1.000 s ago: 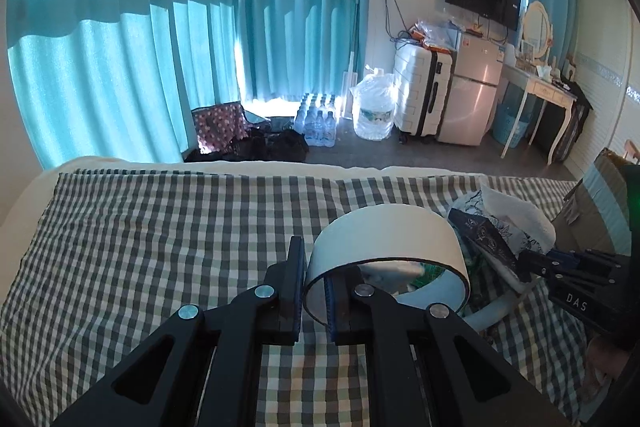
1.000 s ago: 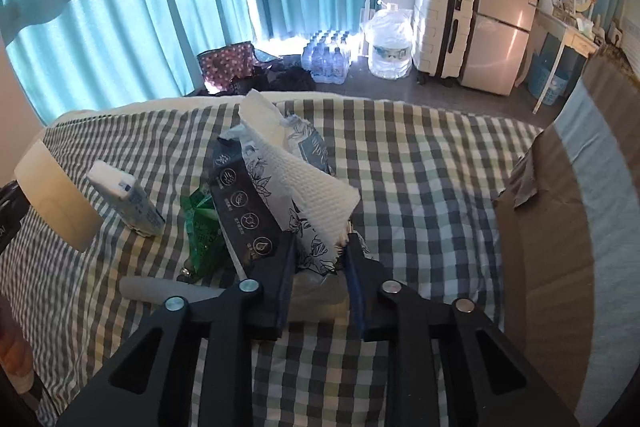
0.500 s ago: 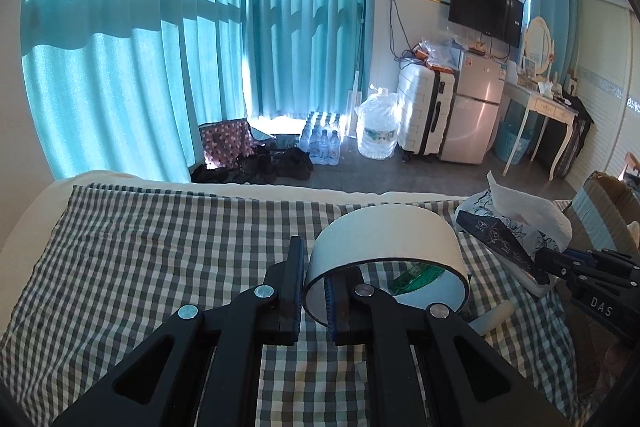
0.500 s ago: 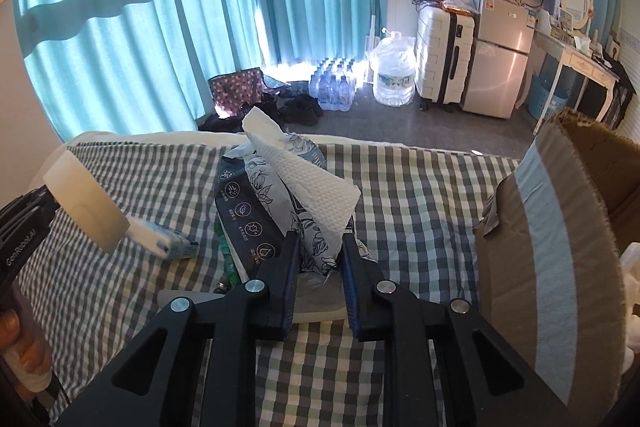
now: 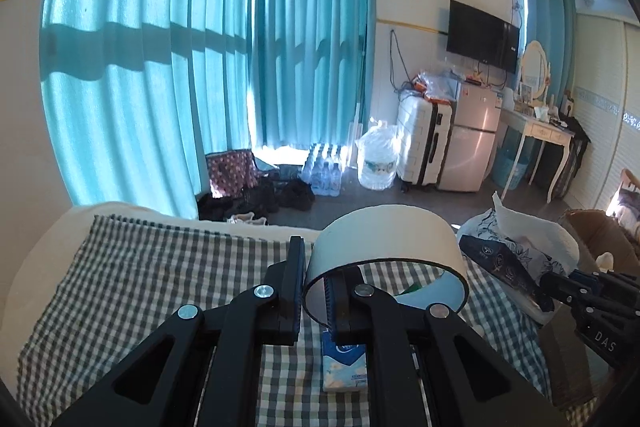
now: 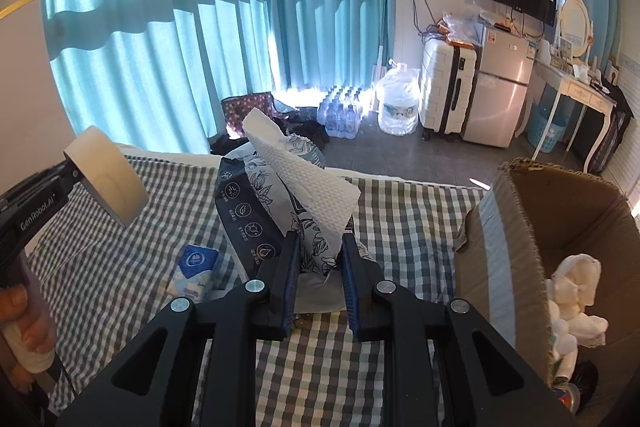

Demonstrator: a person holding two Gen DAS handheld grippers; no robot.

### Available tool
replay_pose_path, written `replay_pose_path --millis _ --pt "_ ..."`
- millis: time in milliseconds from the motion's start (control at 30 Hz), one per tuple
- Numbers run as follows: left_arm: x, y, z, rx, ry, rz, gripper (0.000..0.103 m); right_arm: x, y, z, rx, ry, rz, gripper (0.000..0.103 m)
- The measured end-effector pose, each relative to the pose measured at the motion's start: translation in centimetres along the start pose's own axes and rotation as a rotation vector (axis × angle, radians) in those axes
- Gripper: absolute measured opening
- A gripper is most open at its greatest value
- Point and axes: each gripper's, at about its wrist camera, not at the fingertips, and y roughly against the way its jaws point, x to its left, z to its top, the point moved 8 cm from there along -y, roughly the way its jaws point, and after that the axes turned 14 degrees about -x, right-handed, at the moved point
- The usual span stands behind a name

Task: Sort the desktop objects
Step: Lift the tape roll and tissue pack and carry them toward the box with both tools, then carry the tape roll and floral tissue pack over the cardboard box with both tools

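Pinching the tape roll (image 5: 386, 247) wall, left gripper (image 5: 314, 291) hangs well left of the cardboard box (image 6: 560, 211); right gripper (image 6: 318, 267), jaws clamped on the tissue pack (image 6: 272, 211), sits just beside the box's left wall, nearer.

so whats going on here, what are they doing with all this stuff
A person is sorting things off a checked cloth, working a handheld gripper in each hand. The left gripper is shut on the wall of a wide roll of tape, held clear of the cloth. The right gripper is clamped on a soft pack of tissues with a sheet sticking out of the top. An open cardboard box stands at the right with some items already inside. A small blue tissue packet lies on the cloth.
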Motion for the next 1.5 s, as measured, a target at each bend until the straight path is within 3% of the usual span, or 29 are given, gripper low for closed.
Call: replay_pose_path --millis 267,700,1000,1500 --pt "-0.2 1.8 1.7 -0.022 0.010 -0.012 0.009 0.6 3.3 2.2 -0.092 0.024 -0.011 0.019" --pt "-0.7 3.6 3.4 -0.056 0.034 0.001 0.009 -0.3 6.4 3.3 -0.130 0.001 -0.001 0.019" --pt "-4.8 5.1 3.8 -0.064 -0.031 -0.021 0.009 -2.2 9.1 4.2 -0.162 -0.020 -0.017 0.019" --pt "-12.3 8.5 5.0 -0.065 -0.020 -0.094 0.009 -8.5 14.4 5.6 -0.204 -0.075 -0.108 0.019"
